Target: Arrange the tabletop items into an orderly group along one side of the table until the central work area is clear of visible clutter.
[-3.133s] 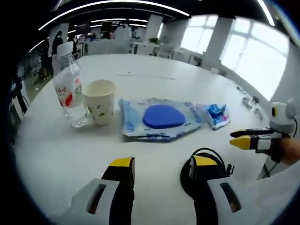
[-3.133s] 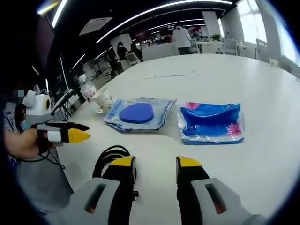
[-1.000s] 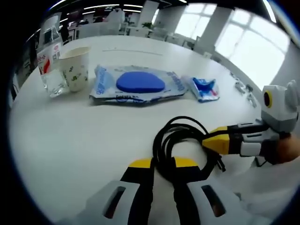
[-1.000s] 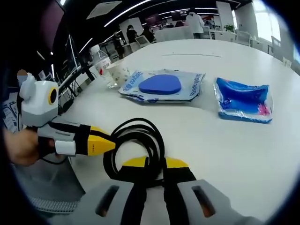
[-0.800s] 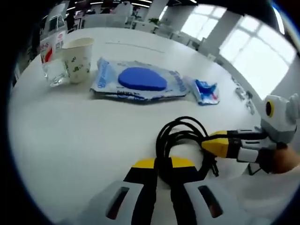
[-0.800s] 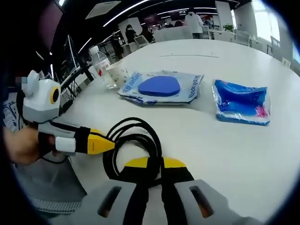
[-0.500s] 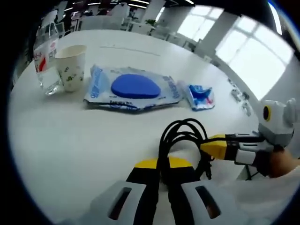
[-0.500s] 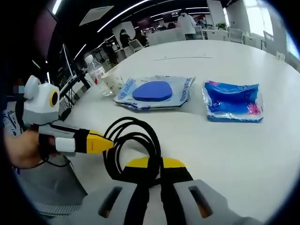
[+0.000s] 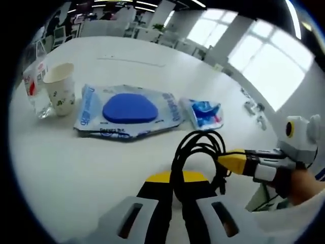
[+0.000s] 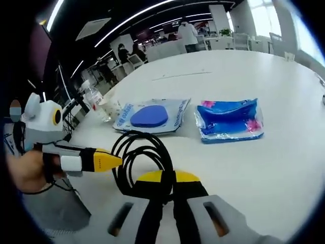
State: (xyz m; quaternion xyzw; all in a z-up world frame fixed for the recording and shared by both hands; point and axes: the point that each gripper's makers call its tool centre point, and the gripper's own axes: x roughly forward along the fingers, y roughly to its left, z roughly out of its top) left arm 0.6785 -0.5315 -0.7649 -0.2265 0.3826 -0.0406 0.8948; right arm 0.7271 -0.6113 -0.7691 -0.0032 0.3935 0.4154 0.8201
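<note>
A coiled black cable (image 9: 198, 142) hangs a little above the white table (image 9: 66, 157). My left gripper (image 9: 176, 179) is shut on its lower loops. My right gripper (image 9: 222, 159) comes in from the right, its yellow tips pinching the same coil. In the right gripper view the right gripper (image 10: 167, 178) is shut on the cable (image 10: 147, 147), and the left gripper (image 10: 118, 161) meets the coil from the left. Beyond lie a wipes pack with a blue lid (image 9: 127, 109), a small blue packet (image 9: 205, 113), a paper cup (image 9: 61, 95) and a water bottle (image 9: 33, 84).
The bottle, cup, wipes pack (image 10: 150, 117) and blue packet (image 10: 231, 122) form a row across the table. Small items (image 9: 251, 107) lie near the far right rim. The table's near edge is just below the grippers. People and desks stand in the background.
Both grippers, open 3.1 s ago, have shut on the cable coil. Over the last second the coil has come up off the table with both grippers on it.
</note>
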